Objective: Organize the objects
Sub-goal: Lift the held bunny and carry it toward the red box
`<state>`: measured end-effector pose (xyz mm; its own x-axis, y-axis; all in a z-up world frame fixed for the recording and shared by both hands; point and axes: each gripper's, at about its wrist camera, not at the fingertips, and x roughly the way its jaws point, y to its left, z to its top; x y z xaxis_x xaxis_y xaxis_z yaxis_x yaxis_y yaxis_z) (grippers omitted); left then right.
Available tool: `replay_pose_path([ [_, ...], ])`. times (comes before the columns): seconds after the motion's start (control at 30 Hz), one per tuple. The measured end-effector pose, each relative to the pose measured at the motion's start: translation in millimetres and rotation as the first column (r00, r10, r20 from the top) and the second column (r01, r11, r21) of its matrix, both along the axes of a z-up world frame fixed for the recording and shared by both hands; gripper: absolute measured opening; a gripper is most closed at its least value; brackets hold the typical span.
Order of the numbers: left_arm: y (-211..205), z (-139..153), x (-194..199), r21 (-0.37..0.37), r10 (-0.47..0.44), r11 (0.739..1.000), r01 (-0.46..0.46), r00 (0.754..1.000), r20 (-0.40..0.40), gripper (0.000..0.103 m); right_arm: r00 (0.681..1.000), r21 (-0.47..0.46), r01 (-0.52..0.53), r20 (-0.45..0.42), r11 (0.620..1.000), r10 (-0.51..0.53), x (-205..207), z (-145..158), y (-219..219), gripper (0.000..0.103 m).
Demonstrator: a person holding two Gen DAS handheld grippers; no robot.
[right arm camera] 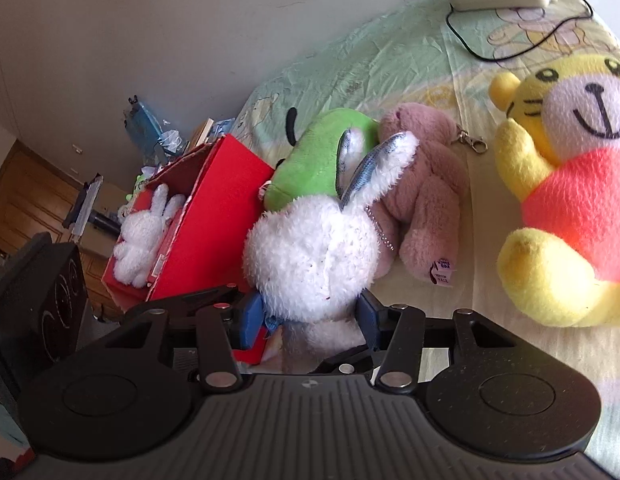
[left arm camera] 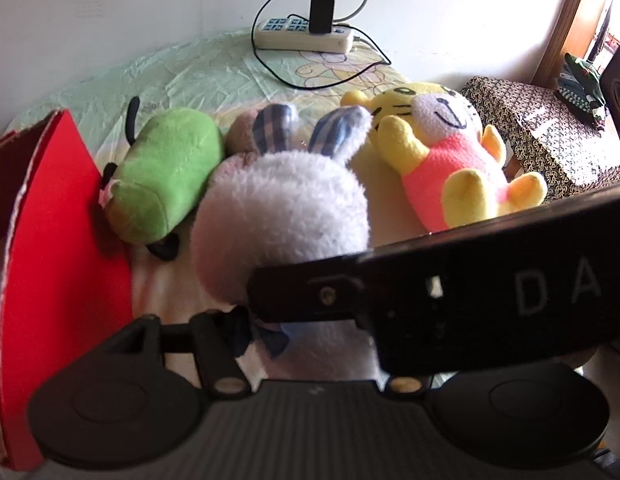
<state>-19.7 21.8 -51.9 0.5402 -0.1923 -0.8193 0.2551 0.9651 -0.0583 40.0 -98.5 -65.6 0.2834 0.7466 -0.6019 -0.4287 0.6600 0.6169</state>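
Two blue pads of my right gripper [right arm camera: 310, 314] clench the white rabbit plush [right arm camera: 314, 252] at its neck, just beside the red box [right arm camera: 213, 216] where another white rabbit [right arm camera: 143, 236] already lies. I'd judge the step is carrying it over the box wall, so I lift clear before opening, keeping its long ears from snagging the green plush [right arm camera: 322, 152]. My left gripper [left arm camera: 245, 328]: I cannot tell its jaw state. The rabbit is fluffy, white, with checked blue ear linings.

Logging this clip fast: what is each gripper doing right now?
Left gripper: cannot tell; the right gripper's body hides one finger.
Right gripper: shut on the white plush rabbit, blue pads pressing its neck.
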Motion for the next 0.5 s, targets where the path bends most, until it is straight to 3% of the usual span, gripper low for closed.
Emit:
replay_pose_path([
  [0.13, 3.3, 23.7, -15.7, -0.022, 0.013, 1.000, -0.012, 0.999, 0.043, 0.061, 0.997, 0.025, -0.010, 0.082, 1.000, 0.008, -13.9, 21.0, -2.2, 0.052],
  [0.27, 9.9, 54.8, -31.4, -0.024, 0.032, 0.999, -0.029, 0.990, 0.136, 0.062, 0.983, 0.079, -0.034, 0.182, 0.996, 0.019, -20.6, 46.6, 2.0, 0.053],
  [0.5, 45.9, 99.0, -45.1, -0.058, 0.088, 0.995, -0.075, 0.962, 0.259, 0.067, 0.966, 0.151, -0.071, 0.257, 0.986, 0.030, -22.7, 75.3, 39.8, 0.053],
])
